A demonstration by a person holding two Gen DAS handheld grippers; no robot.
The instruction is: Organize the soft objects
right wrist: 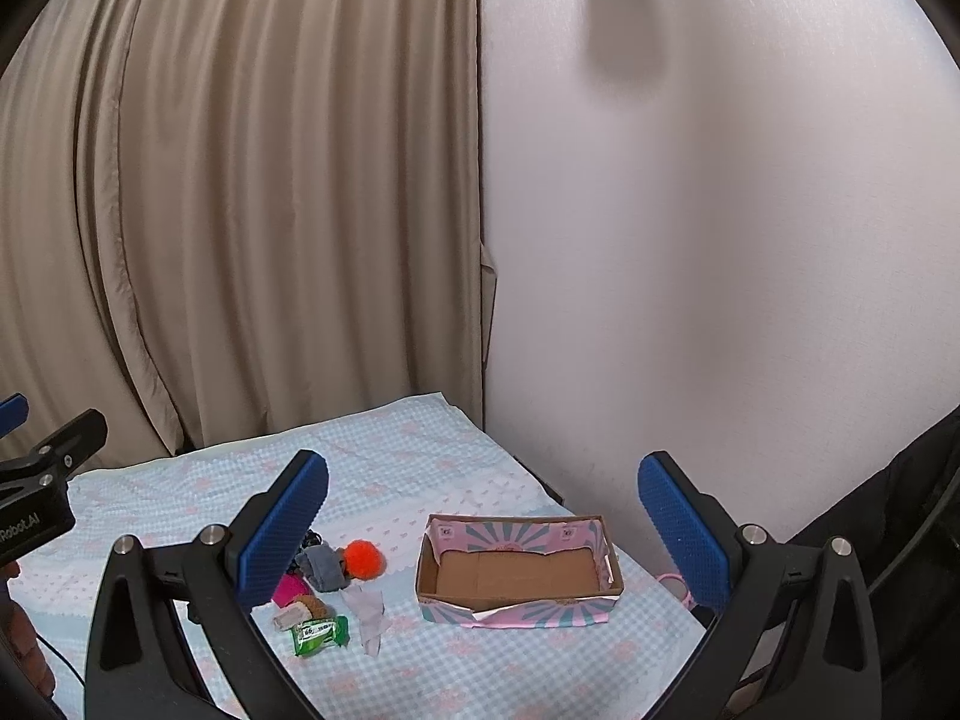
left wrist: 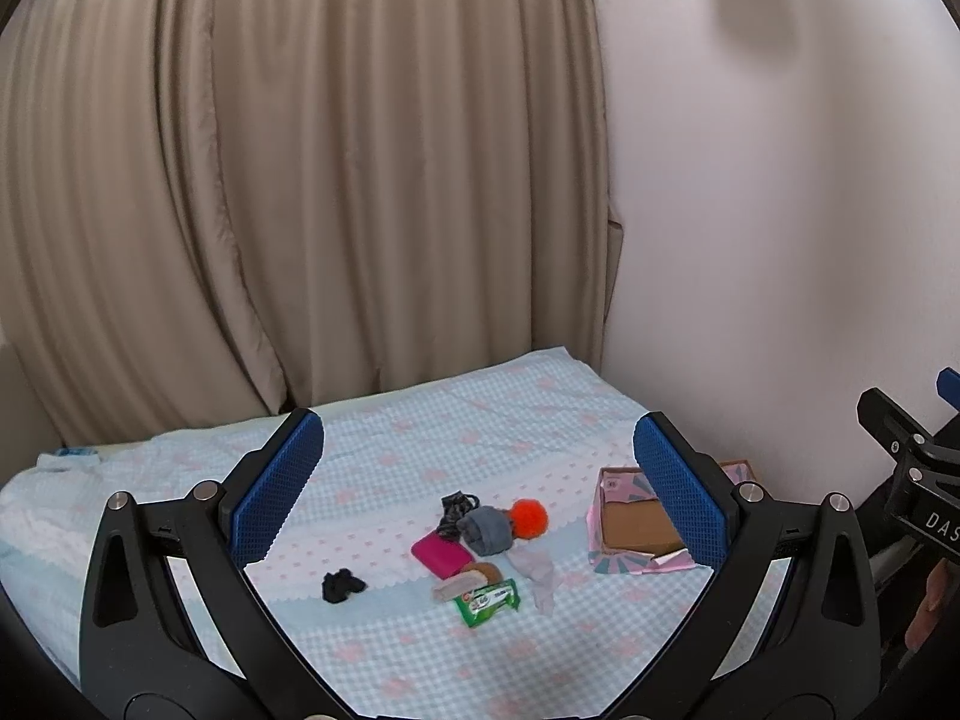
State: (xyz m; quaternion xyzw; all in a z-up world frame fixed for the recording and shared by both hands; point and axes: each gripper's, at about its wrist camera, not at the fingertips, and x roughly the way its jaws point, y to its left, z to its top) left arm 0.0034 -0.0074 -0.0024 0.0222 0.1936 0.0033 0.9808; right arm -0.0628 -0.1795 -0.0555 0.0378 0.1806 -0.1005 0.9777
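A loose heap of small soft things lies on the pale blue checked bedspread (right wrist: 456,666), and the open cardboard box with pink and teal sunburst sides (right wrist: 516,612) stands to its right, empty, near the wall. Both claws are held above the near edge of the bed, well apart from everything.

The chief risk, as a judgement, lies in how tightly the heap is packed. The fluffy orange pom-pom (left wrist: 529,518) touches the rolled grey fabric bundle (left wrist: 487,530), which overlaps the dark patterned cloth (left wrist: 457,510) and the magenta rectangular pouch (left wrist: 443,558). A claw closing on one could drag or pinch a neighbour. The thin pale grey cloth (left wrist: 537,576) lies flat and limp, so the pads could close on the bedspread instead. The green plastic-wrapped packet (left wrist: 487,600) and the brown-tipped pad (left wrist: 471,581) touching it look slippery or stiff, and may not count as soft at all. The small black crumpled cloth (left wrist: 342,585) sits alone to the left, the easiest pick. The box looks light and could slide if nudged.

The left gripper (left wrist: 480,474) points forward and slightly down at the heap, blue pads spread wide, holding nothing. The right gripper (right wrist: 483,516) has the same attitude, aimed between heap and box, likewise wide apart and holding nothing.
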